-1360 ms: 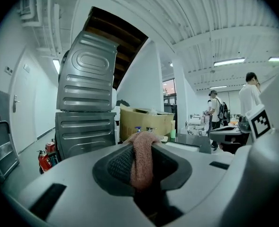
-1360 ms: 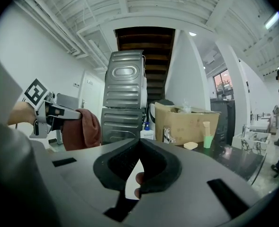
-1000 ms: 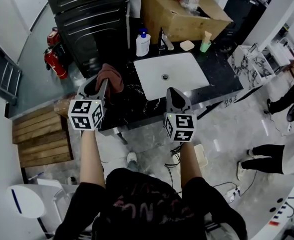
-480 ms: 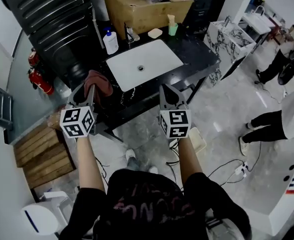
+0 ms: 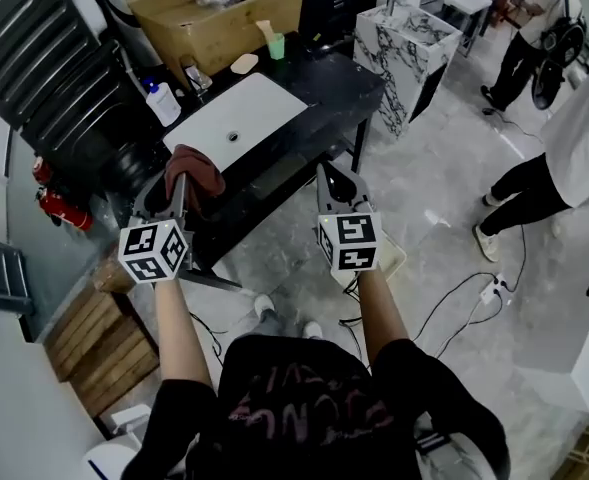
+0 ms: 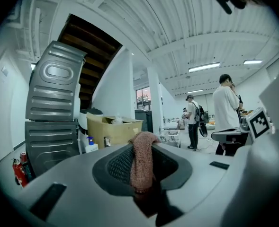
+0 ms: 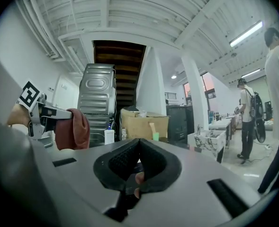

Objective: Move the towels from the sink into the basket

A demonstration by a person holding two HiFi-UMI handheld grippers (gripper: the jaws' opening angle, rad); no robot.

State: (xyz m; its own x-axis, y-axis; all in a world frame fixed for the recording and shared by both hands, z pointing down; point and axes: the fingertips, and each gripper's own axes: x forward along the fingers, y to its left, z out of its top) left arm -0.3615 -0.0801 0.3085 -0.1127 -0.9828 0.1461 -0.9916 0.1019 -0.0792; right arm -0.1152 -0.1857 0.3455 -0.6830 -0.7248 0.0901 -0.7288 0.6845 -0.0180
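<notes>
A reddish-brown towel (image 5: 196,173) hangs from my left gripper (image 5: 179,176), which is shut on it over the front edge of the black counter (image 5: 324,83). In the left gripper view the towel (image 6: 141,160) drapes over the jaw tips. The right gripper view shows the same towel (image 7: 73,129) dangling at the left. The white sink (image 5: 236,118) lies beyond, with no towel in it. My right gripper (image 5: 336,180) is shut with nothing in it, held over the floor in front of the counter. A pale container (image 5: 394,258) on the floor is mostly hidden behind it.
Behind the sink are a cardboard box (image 5: 219,13), soap bottle (image 5: 161,103) and green cup (image 5: 275,46). A marble cabinet (image 5: 404,43) stands right of the counter. People (image 5: 564,158) stand at right. Cables (image 5: 454,298) cross the floor; a wooden pallet (image 5: 104,338) lies left.
The view has swung right and drawn back, so the sink and counter have slid up and left. The left gripper keeps its hold on the towel; both grippers stay level.
</notes>
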